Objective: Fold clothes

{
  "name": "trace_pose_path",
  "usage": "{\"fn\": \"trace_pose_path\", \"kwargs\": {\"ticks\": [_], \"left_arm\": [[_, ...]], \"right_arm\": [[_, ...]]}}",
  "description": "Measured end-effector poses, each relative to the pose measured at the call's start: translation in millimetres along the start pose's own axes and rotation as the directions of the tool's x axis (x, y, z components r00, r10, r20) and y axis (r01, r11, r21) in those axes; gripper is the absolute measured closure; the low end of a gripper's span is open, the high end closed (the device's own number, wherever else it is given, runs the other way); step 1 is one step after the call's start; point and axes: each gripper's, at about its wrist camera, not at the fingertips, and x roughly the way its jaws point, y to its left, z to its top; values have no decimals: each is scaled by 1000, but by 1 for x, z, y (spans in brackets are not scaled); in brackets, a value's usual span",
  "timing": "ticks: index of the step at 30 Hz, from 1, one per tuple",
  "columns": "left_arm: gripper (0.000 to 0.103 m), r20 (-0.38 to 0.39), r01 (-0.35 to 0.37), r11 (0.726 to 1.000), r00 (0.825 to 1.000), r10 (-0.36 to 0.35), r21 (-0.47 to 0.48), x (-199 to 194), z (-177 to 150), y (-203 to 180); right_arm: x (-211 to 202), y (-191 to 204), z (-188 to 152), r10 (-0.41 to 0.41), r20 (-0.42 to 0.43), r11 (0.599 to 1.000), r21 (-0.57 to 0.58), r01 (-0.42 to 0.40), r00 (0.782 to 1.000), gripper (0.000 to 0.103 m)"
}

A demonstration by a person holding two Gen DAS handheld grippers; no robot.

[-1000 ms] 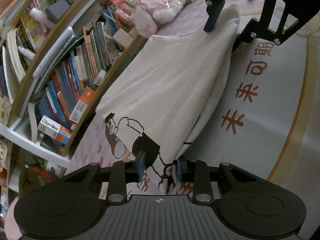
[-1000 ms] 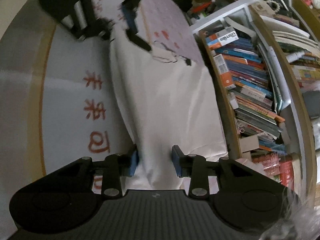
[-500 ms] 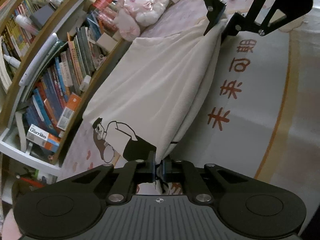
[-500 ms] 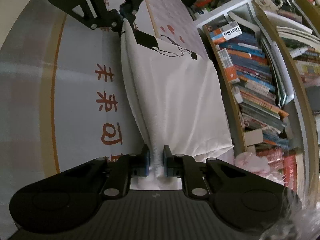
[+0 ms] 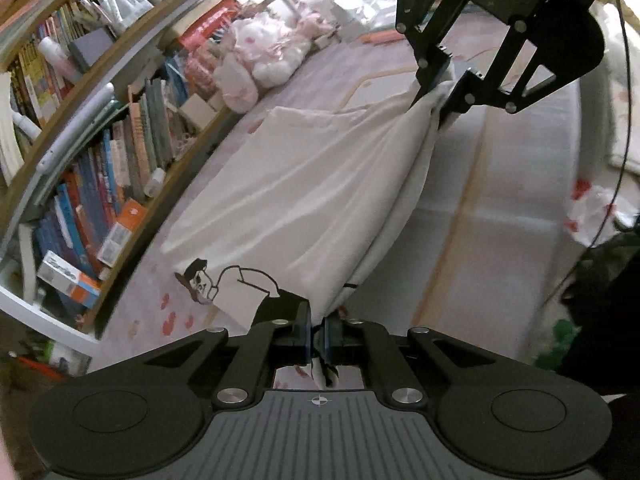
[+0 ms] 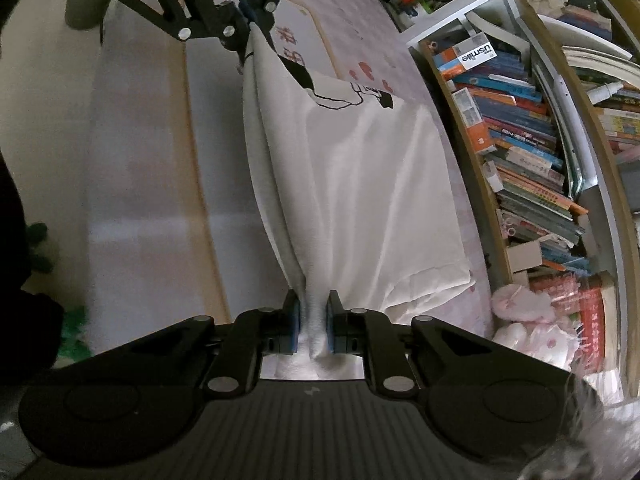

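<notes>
A white T-shirt [image 5: 304, 192] with a black cartoon print [image 5: 224, 284] hangs stretched between the two grippers above a pale play mat. My left gripper [image 5: 317, 334] is shut on the shirt's printed end, cloth bunched between its blue pads. In the same view my right gripper [image 5: 440, 92] pinches the far end. From the right wrist view the T-shirt [image 6: 352, 184] runs away from my right gripper [image 6: 312, 324], which is shut on a bunched fold. At the top of that view my left gripper [image 6: 252, 20] holds the printed end. The shirt's far side still drapes on the mat.
A low bookshelf [image 5: 92, 168] packed with books runs along the shirt's side, also the bookshelf [image 6: 532, 152] in the right wrist view. A pink plush toy [image 5: 260, 60] lies by the shelf. A cable [image 5: 624, 128] and a white bag [image 5: 592, 208] lie at the mat's right.
Both grippers closed on the shirt's edge, then lifted and pulled it away from the shelf. The gripped edge has risen off the mat and the cloth is drawn taut between them.
</notes>
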Motion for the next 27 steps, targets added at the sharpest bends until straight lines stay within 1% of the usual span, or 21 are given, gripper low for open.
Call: {"fn": "trace_pose_path", "kwargs": {"ticks": [5, 8, 11, 18, 20, 23, 25, 27], "left_arm": [[98, 5, 101, 993, 995, -102, 60, -17, -15, 2], [98, 16, 151, 984, 988, -153, 92, -26, -22, 5], [98, 31, 193, 978, 980, -196, 77, -32, -25, 15], [99, 63, 214, 970, 973, -222, 119, -52, -18, 40], [99, 81, 223, 967, 969, -233, 121, -61, -14, 51], [99, 109, 214, 964, 967, -232, 155, -76, -5, 64], [99, 106, 221, 962, 965, -240, 162, -81, 2, 72], [98, 98, 241, 959, 961, -257, 149, -84, 8, 79]], "right_arm": [[-17, 15, 13, 34, -35, 998, 48, -32, 999, 91], [-24, 18, 18, 74, -54, 993, 92, -69, 996, 91], [-30, 16, 24, 111, -64, 987, 125, -102, 992, 91], [-47, -8, 40, 158, -63, 976, 160, -146, 985, 92], [-54, -22, 42, 163, -47, 972, 177, -153, 985, 92], [-67, -43, 45, 174, -25, 968, 190, -166, 984, 93], [-76, -56, 46, 196, -9, 962, 196, -190, 981, 93], [-82, -68, 46, 218, 9, 956, 201, -215, 976, 93]]}}
